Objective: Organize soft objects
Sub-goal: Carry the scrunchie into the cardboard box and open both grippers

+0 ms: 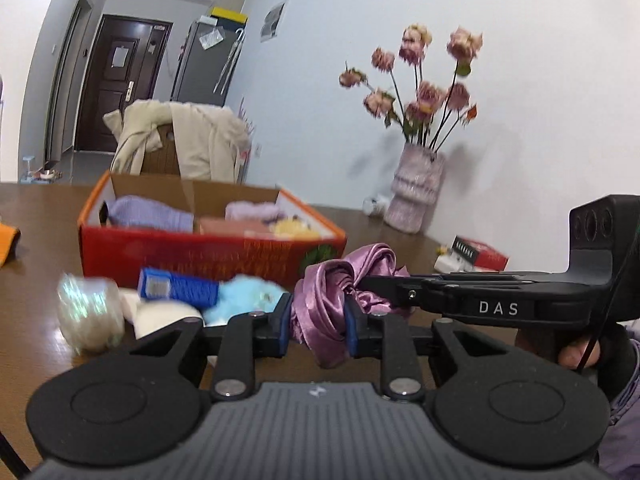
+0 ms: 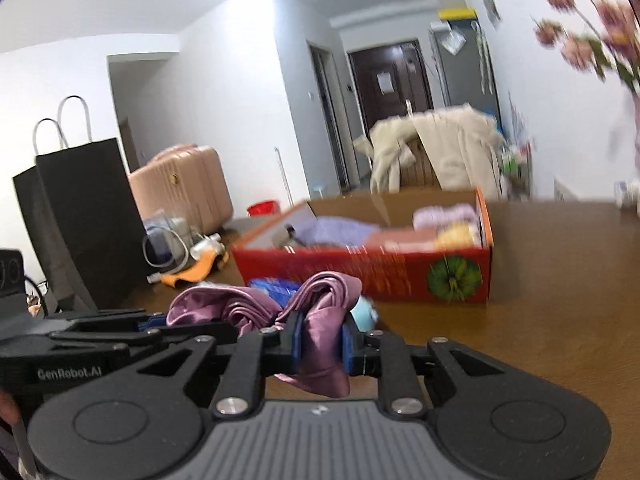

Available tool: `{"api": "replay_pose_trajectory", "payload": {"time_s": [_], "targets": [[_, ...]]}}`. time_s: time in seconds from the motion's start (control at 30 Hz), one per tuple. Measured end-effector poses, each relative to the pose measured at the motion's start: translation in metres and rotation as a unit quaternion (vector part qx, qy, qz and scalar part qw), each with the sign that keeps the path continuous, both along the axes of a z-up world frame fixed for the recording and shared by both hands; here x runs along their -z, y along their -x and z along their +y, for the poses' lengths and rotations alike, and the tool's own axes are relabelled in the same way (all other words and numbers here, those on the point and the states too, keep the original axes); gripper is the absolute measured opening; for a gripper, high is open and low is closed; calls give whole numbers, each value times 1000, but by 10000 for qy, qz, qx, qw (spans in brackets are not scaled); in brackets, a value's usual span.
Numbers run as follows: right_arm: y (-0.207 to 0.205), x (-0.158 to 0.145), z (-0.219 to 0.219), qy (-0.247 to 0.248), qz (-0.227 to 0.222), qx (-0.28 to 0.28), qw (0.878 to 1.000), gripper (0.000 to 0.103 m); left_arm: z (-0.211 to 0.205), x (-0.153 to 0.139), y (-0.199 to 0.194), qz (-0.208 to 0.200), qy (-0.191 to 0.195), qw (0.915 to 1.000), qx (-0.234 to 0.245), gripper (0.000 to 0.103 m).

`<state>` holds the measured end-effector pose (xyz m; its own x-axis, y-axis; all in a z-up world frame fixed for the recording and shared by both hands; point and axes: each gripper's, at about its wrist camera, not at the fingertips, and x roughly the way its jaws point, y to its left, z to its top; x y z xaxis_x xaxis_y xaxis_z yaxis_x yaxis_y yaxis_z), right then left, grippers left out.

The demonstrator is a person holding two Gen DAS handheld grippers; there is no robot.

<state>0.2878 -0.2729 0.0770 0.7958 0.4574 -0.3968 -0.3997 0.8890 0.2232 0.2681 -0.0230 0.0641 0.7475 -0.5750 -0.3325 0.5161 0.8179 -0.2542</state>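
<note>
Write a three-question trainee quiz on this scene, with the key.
1. True or false: both tongs, left and right, grip the purple satin cloth.
2. Which lies inside the red box? A) lilac knit B) blue packet C) tape roll
3. Fill in: the flower vase stands against the ____.

Key: 1 true; 2 A; 3 wall
</note>
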Motion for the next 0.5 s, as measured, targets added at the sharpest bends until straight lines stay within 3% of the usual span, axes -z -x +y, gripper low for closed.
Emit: {"api": "replay_pose_trajectory", "payload": {"time_s": [0.13, 0.27, 0.43, 0.5], "targets": [[-22, -30, 11, 108, -305, -34, 9995, 19, 10, -34, -34, -84, 61, 9999, -5, 26], [-78, -59, 20, 214, -493, 73, 9985, 19, 12, -62, -101, 174, 158, 9997, -112, 27], [-179, -67, 29, 237, -140, 249, 9993, 19, 4, -67, -208, 746, -93, 9966, -339, 27], [-223, -61, 35, 319, 110, 342, 9988, 18, 0, -62, -254, 1154, -92, 9920, -509, 27]]}}
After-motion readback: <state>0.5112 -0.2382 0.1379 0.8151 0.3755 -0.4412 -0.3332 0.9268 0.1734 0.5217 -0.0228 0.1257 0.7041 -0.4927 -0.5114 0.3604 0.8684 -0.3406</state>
